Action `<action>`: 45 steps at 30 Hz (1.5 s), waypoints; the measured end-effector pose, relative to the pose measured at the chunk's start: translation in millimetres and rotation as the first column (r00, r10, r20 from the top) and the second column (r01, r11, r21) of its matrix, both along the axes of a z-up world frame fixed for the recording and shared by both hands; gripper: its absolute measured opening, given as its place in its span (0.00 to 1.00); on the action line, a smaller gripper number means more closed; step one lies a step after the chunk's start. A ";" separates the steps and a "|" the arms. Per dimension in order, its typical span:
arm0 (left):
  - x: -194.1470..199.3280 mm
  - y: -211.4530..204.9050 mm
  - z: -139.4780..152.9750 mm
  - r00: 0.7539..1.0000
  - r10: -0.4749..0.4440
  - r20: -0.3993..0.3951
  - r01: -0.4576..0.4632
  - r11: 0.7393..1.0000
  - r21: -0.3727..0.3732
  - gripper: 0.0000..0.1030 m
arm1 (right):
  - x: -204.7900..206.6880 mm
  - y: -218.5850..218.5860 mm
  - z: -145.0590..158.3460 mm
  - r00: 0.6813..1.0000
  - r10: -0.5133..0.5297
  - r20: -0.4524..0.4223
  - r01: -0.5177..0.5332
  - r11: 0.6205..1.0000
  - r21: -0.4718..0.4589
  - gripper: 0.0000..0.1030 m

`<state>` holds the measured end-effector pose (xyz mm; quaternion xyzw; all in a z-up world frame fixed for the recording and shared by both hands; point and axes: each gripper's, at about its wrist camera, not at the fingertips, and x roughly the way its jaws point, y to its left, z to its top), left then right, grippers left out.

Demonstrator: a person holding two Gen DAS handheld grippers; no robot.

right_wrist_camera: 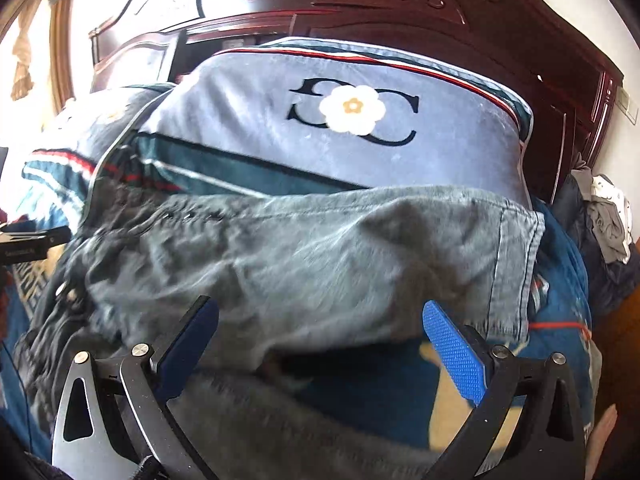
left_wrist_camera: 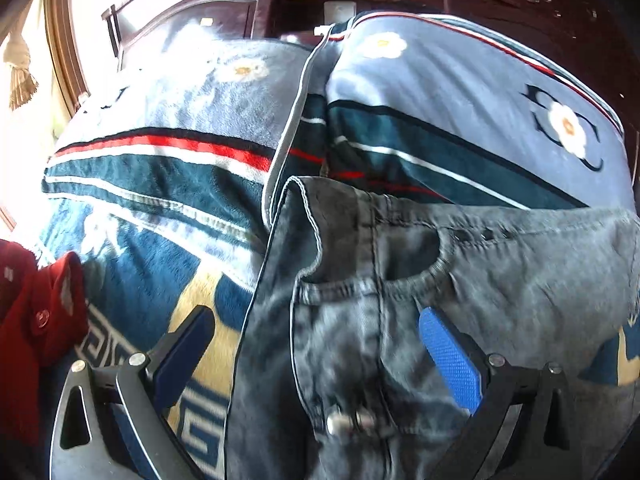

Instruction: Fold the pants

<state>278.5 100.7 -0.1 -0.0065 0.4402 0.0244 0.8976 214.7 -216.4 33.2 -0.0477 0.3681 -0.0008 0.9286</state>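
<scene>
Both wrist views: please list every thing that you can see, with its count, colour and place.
jeans: one pair, grey-blue, spread on the bed in front of both grippers.
pillows: two, light blue with white flowers, behind the jeans by the headboard.
blanket: one, dark blue and tan, under the jeans.
headboard: one, dark carved wood, behind the pillows.
red garment: one, at the left edge of the left wrist view.
clothes pile: one, grey and white, far right of the bed.
left gripper: open, above the waistband.
right gripper: open, above a leg.
</scene>
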 end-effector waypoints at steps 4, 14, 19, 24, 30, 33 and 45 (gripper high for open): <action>28.3 6.5 -8.3 1.000 0.009 -0.028 -0.009 1.000 -0.018 1.00 | 31.2 -20.1 2.1 0.999 -0.040 -0.008 0.040 0.999 0.006 1.00; 89.9 14.4 -25.0 0.995 0.051 -0.085 -0.053 0.998 -0.020 0.88 | 96.8 -83.1 -14.7 0.974 -0.185 -0.134 0.194 0.979 0.060 1.00; 106.6 9.2 -38.3 0.994 0.025 -0.108 -0.026 1.000 -0.009 0.52 | 115.1 -95.9 -24.5 0.968 -0.174 -0.179 0.192 0.977 0.093 0.98; 100.0 -10.2 -39.0 0.997 -0.041 -0.070 0.042 0.999 0.016 0.18 | 136.9 -109.7 -52.4 0.929 -0.207 -0.306 0.254 0.960 0.121 0.74; 88.5 -1.2 -23.3 0.998 -0.065 -0.022 0.063 0.996 -0.065 0.15 | 133.4 -126.9 -50.1 0.930 -0.203 -0.307 0.265 0.948 0.176 0.13; 81.2 8.2 -10.5 0.998 -0.070 -0.004 0.069 0.988 -0.140 0.15 | 120.7 -126.1 -40.4 0.944 -0.175 -0.281 0.227 0.959 0.168 0.10; 20.3 11.9 38.5 0.975 -0.205 0.083 0.218 0.950 -0.222 0.14 | 66.1 -130.9 -0.1 0.973 -0.110 -0.203 0.160 0.956 0.248 0.09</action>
